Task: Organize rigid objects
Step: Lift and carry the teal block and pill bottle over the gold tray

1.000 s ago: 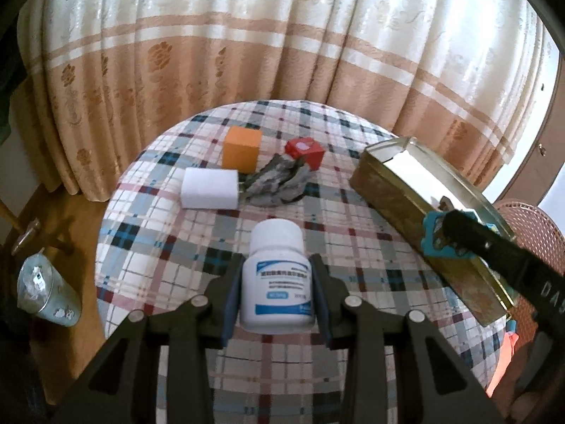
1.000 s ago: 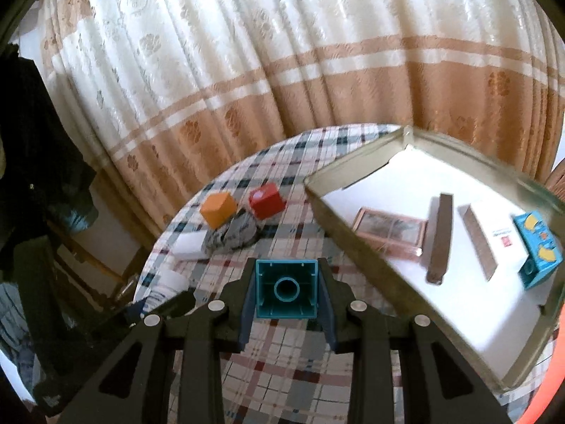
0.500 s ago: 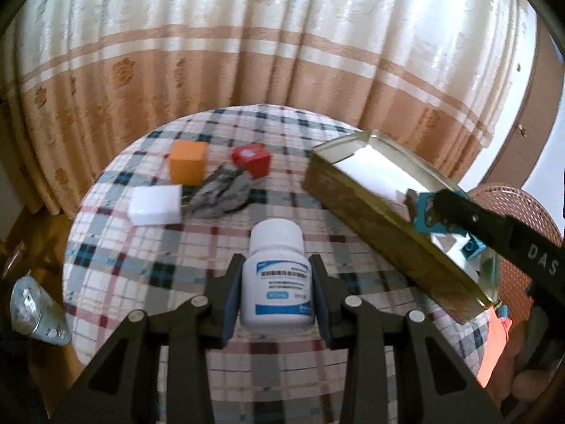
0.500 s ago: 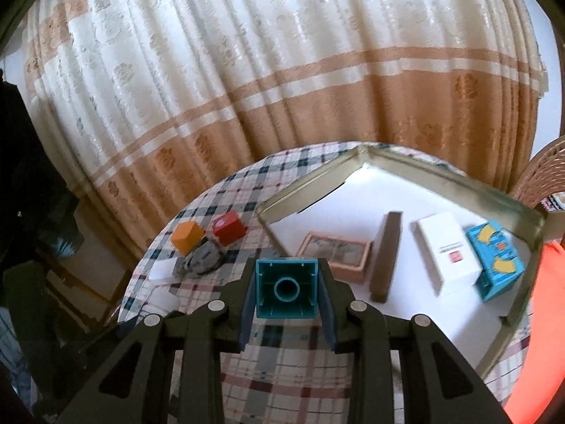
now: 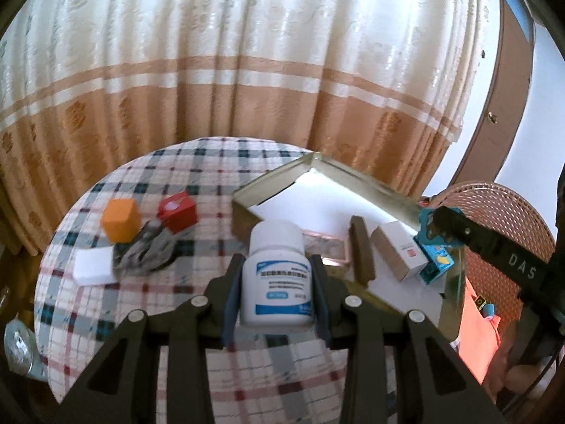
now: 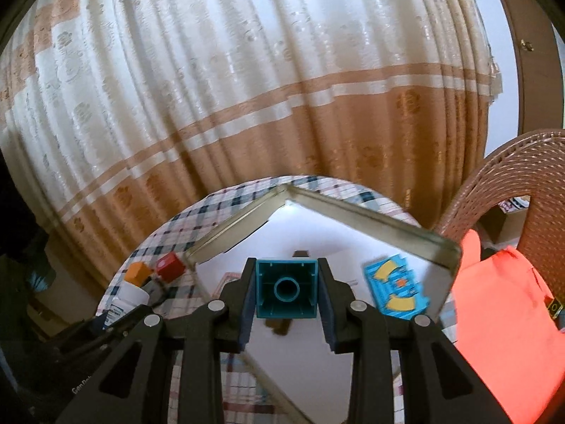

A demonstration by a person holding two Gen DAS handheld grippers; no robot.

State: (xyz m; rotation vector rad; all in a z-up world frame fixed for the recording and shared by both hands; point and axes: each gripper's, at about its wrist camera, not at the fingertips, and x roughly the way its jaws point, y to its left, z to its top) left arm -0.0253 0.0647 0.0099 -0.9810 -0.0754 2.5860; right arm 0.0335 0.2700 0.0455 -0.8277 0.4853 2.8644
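Round table (image 5: 197, 176) under a plaid cloth, checks in dark teal, red and white. Behind it a full-width pleated curtain (image 5: 247, 70), cream on top with a tan floral band and white stripes below, daylight glowing through. To the right a brown woven wicker chair (image 6: 522, 183), a brown wooden frame (image 5: 508, 81) and a strip of pale wall.

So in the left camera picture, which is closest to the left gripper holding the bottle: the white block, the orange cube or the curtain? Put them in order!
From the left gripper, which holds the bottle:
1. White block, on the tablecloth to its left.
2. Orange cube, farther back on the left, past the crumpled gray thing.
3. Curtain, hanging behind the table, farthest.
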